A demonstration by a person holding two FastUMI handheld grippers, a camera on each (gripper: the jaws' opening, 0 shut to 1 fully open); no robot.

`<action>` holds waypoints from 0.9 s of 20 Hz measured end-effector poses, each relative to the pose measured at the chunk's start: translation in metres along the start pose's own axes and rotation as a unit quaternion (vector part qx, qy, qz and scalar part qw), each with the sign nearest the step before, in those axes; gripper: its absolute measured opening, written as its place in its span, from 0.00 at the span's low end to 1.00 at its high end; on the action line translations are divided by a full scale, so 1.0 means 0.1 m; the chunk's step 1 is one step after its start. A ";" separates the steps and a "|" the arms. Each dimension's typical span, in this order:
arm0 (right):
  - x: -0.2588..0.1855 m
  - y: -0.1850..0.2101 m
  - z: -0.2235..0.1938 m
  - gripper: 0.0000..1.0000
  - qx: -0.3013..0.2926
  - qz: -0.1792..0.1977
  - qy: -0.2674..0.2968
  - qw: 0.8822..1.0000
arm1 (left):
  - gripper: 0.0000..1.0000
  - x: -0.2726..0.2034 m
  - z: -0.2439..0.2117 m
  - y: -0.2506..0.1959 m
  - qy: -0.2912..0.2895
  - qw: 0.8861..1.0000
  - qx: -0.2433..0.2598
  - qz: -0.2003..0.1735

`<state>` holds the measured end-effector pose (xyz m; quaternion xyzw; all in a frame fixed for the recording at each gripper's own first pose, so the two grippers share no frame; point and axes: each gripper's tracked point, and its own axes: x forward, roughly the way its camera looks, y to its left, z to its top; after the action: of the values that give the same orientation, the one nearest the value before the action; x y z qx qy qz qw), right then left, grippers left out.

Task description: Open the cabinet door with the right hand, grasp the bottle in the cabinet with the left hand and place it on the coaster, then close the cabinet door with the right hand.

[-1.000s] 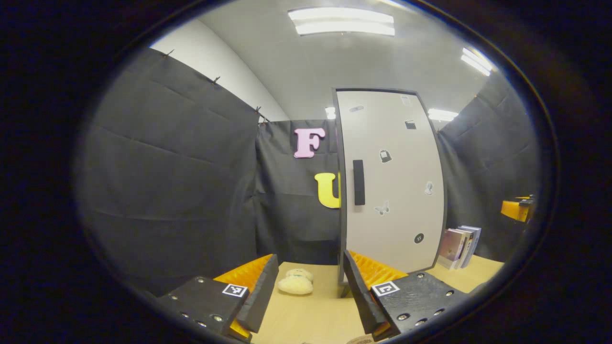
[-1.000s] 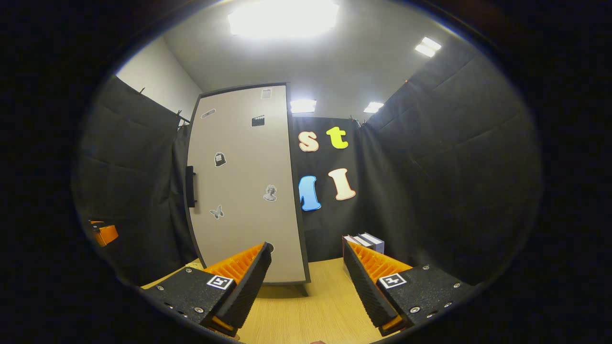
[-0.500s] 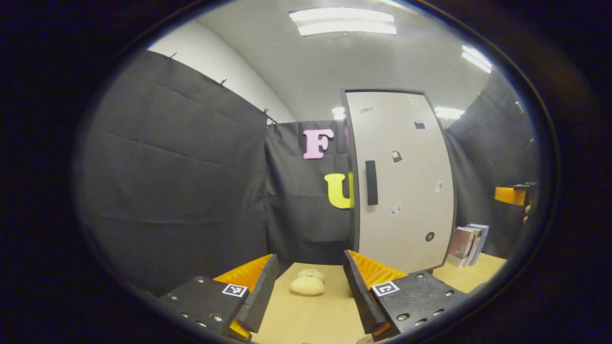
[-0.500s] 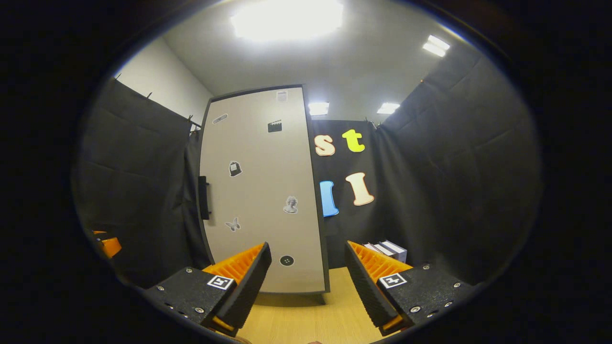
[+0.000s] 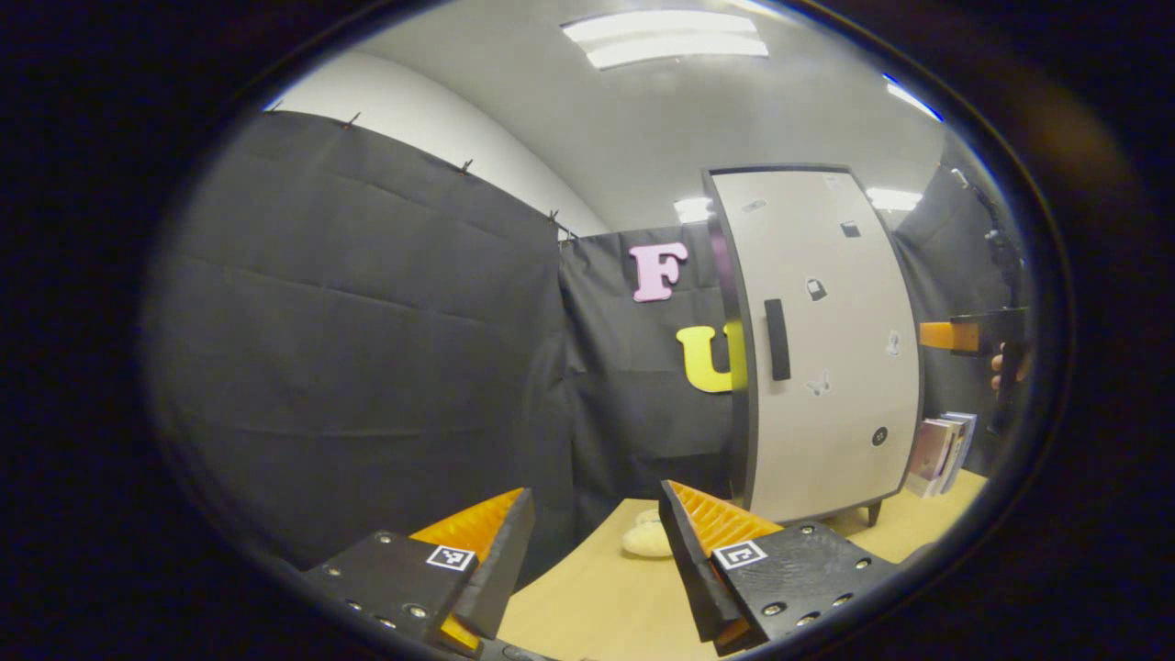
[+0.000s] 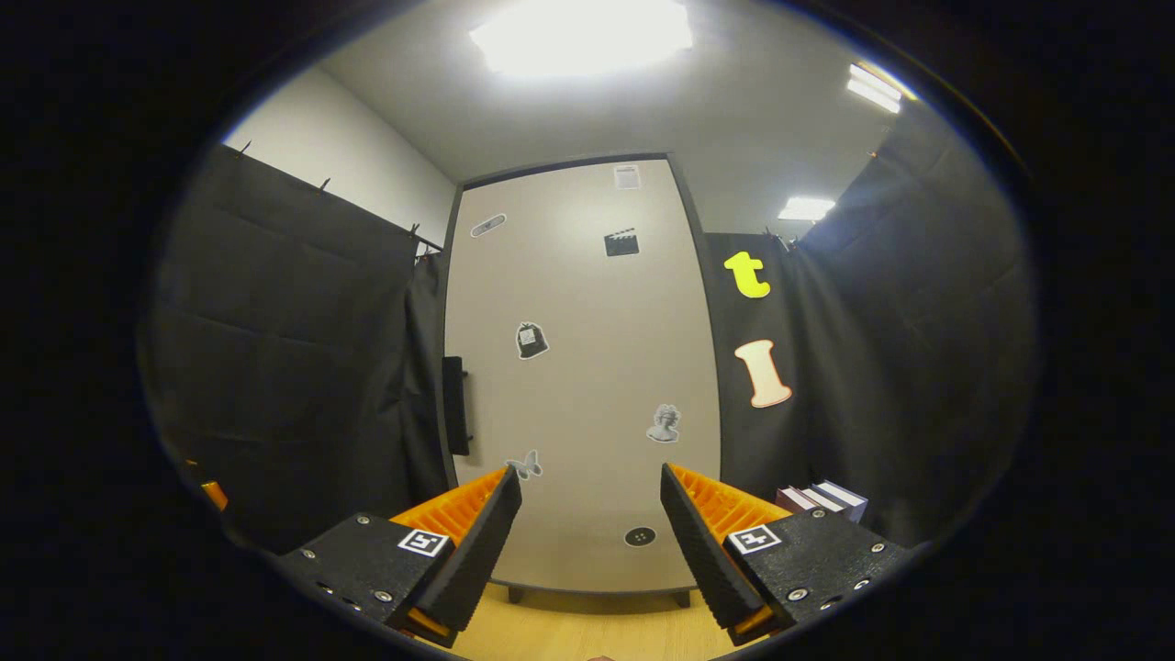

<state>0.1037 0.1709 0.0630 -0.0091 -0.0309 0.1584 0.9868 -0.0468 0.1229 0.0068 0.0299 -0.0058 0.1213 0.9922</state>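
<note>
Fingers of left gripper (image 5: 595,551) and right gripper (image 6: 587,542) spread wide, holding nothing.

Left gripper view: low over the wooden table (image 5: 587,597), faces the booth's left corner, cabinet door (image 5: 826,367) off to the right and farther away. Right gripper view: also low, faces the cabinet door (image 6: 578,386) nearly square on, closer. Shared: door with its black handle (image 5: 777,340) (image 6: 454,406), stacked books (image 5: 938,442) (image 6: 820,498) right of the cabinet.
</note>
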 end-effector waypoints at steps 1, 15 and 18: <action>0.09 0.09 0.03 0.94 -0.001 0.006 -0.004 1.000 | 0.83 -0.02 -0.01 0.08 0.002 1.000 0.001 0.008; 1.13 1.22 0.17 0.94 0.004 0.042 -0.009 0.999 | 0.78 -0.22 -0.13 0.87 0.018 0.997 0.008 0.076; 1.36 1.33 0.15 0.94 -0.007 0.037 0.010 0.999 | 0.78 -0.25 -0.15 1.00 0.020 0.996 0.011 0.083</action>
<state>0.1905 0.3395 0.0820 -0.0188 -0.0220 0.1941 0.9806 -0.0949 0.2149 -0.0030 0.0380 0.0134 0.2035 0.9782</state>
